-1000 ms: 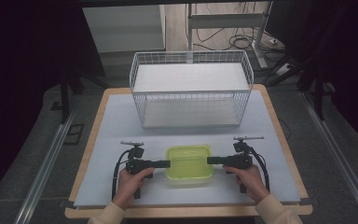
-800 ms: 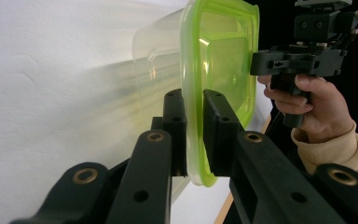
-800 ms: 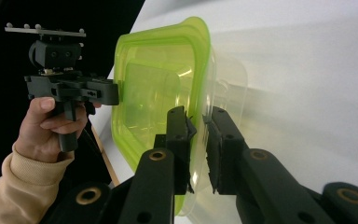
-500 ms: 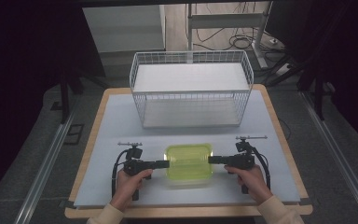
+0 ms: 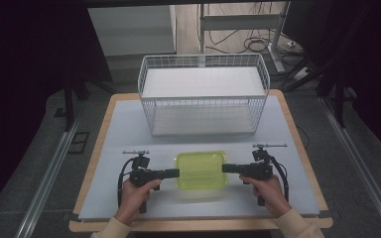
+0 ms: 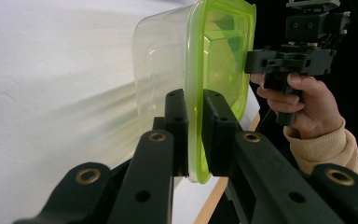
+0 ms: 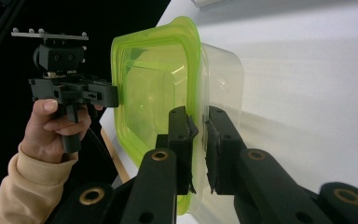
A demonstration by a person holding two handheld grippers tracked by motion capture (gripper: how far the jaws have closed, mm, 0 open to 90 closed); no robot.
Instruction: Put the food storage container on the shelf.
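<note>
The box (image 5: pixel 201 170), a clear container with a green lid, sits low over the near half of the bench (image 5: pixel 129 124), between the two hand-held grippers and in front of the wire basket (image 5: pixel 203 94). The left hand-held gripper (image 5: pixel 174 173) pinches the lid rim on the box's left edge; in the left gripper view its jaws stand one on either side of the green flange (image 6: pixel 195 140), pressed against it. The right hand-held gripper (image 5: pixel 227 168) pinches the rim on the opposite edge in the same way, jaws closed on the flange (image 7: pixel 196 140).

The step in hand appears to be a two-sided carry towards the basket. Recommended procedure:

- Keep both grips firm; the flange is thin and could slip out.
- Raise both hands at the same rate so the box stays level.
- Hold the spacing between the hands constant; pulling apart may pop the lid off the clear body.
- Clear the basket's front wall before moving forward, then lower evenly.
</note>
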